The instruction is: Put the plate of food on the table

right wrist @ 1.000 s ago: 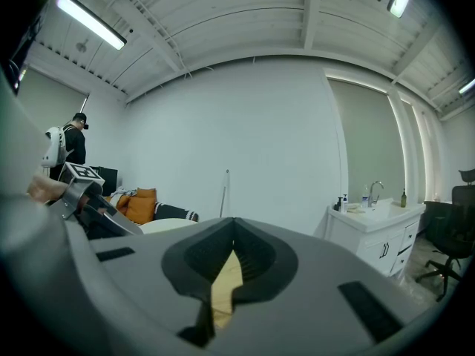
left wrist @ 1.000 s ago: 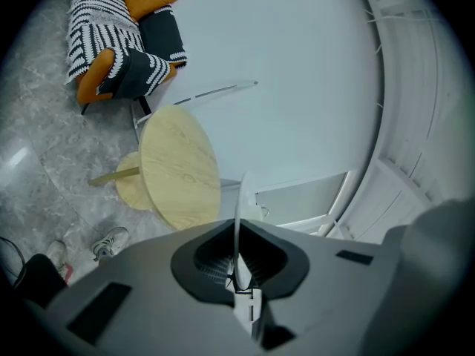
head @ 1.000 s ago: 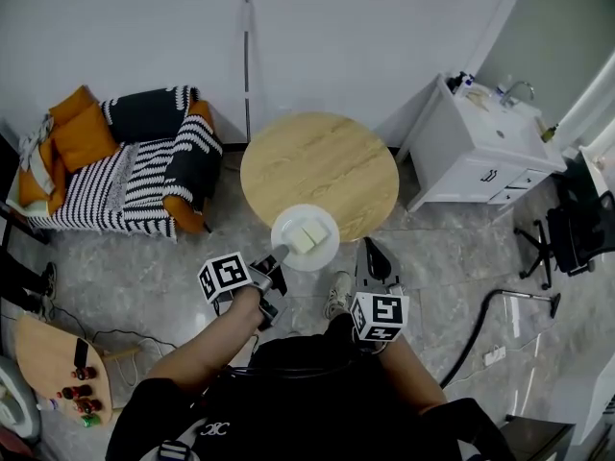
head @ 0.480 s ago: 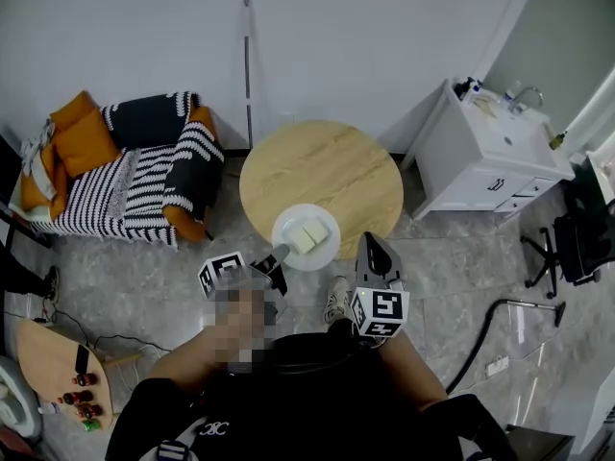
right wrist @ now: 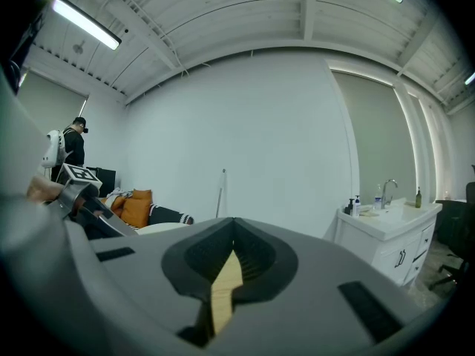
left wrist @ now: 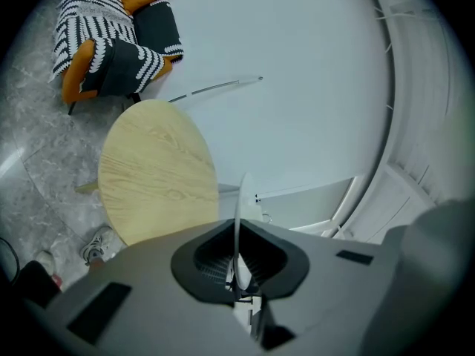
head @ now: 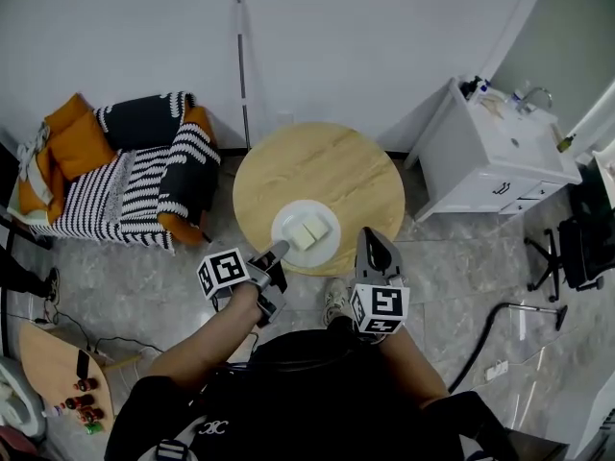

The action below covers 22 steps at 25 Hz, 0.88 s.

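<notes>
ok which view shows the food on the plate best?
Head view: food and plate seen from above, over the table. Left gripper view shows only the plate's rim edge-on between its jaws; right gripper view shows neither.

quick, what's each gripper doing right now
Left gripper: shut on the rim of the plate of food.
Right gripper: shut, holding nothing.

The plate (head: pixel 285 229), carried forward by the left gripper (head: pixel 279 251), is now wholly over the table (head: pixel 317 166)
</notes>
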{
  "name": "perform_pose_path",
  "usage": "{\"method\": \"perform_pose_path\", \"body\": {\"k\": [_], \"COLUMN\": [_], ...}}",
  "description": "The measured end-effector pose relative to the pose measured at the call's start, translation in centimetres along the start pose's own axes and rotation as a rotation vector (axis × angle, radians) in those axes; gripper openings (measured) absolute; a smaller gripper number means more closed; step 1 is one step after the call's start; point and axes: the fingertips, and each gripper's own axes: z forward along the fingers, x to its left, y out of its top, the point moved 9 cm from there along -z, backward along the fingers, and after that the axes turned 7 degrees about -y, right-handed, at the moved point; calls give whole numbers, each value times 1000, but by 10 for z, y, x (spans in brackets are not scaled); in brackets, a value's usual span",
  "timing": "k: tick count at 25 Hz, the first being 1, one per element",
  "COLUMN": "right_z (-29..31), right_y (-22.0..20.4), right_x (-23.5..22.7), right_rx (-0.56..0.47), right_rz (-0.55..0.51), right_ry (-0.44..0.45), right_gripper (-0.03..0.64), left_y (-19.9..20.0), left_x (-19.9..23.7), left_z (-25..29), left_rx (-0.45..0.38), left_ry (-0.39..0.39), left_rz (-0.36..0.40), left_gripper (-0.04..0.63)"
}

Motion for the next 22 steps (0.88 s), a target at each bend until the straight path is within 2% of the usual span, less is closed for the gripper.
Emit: {"method": "perform_pose_path", "body": {"k": [9,12,22], "right_z": [56,61,120], "right_y": [2,-2,2], "right_x": [-45,-49,-92], "right_rx": [32,36,33], "right_rz": [16,21,26], "right_ry": [6,12,82], "right_gripper": [8,6,8], "left_y": [21,21,35], "left_x": [-7,-5,-12], "left_z": [67,73,129], "left_rx": [17,18,-36], "left_ry": [12,4,-11], "left_rz": [-20,-23,-29], "left_gripper": [17,17,17]}}
